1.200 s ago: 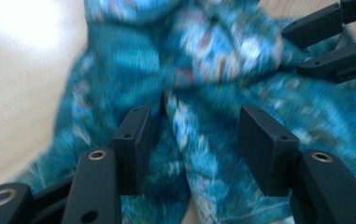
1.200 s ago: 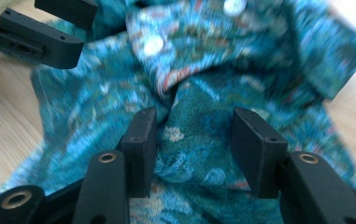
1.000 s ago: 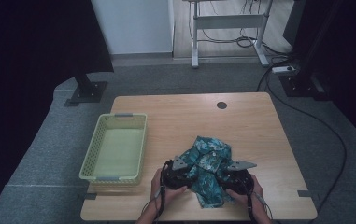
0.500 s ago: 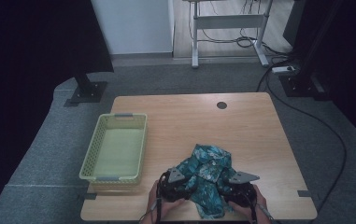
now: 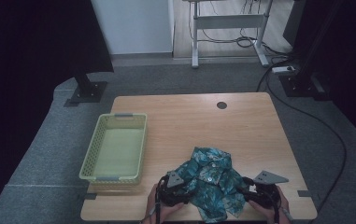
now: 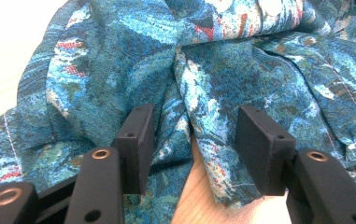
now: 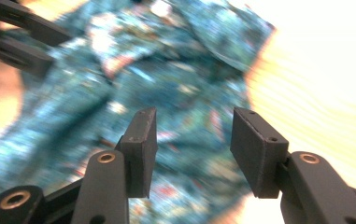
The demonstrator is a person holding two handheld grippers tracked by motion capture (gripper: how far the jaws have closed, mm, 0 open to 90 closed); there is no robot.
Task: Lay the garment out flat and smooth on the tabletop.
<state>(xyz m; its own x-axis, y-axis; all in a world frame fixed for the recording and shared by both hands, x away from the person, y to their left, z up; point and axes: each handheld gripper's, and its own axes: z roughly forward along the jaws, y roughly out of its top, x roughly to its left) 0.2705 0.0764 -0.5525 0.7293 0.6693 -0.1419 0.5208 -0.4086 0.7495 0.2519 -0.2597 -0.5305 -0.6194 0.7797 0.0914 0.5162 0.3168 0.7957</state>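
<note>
A crumpled teal patterned shirt (image 5: 209, 179) lies near the front edge of the wooden table (image 5: 199, 123). My left gripper (image 5: 181, 190) sits at the shirt's left edge, held by a hand. In the left gripper view its jaws stand open (image 6: 192, 140) over folds of the shirt (image 6: 222, 70), with fabric and bare wood between them. My right gripper (image 5: 254, 192) is at the shirt's right edge. In the right gripper view it is open (image 7: 193, 147) above the blurred shirt (image 7: 166, 84), and the left gripper (image 7: 12, 37) shows at the top left.
A light green plastic basket (image 5: 117, 147) stands empty on the table's left side. A dark round hole (image 5: 221, 105) is in the far part of the tabletop. Beyond the table are grey floor, a desk frame (image 5: 227, 28) and cables.
Both grippers have drawn back toward the table's front edge and moved apart, the right one farther right. The shirt has spread slightly toward the front.
</note>
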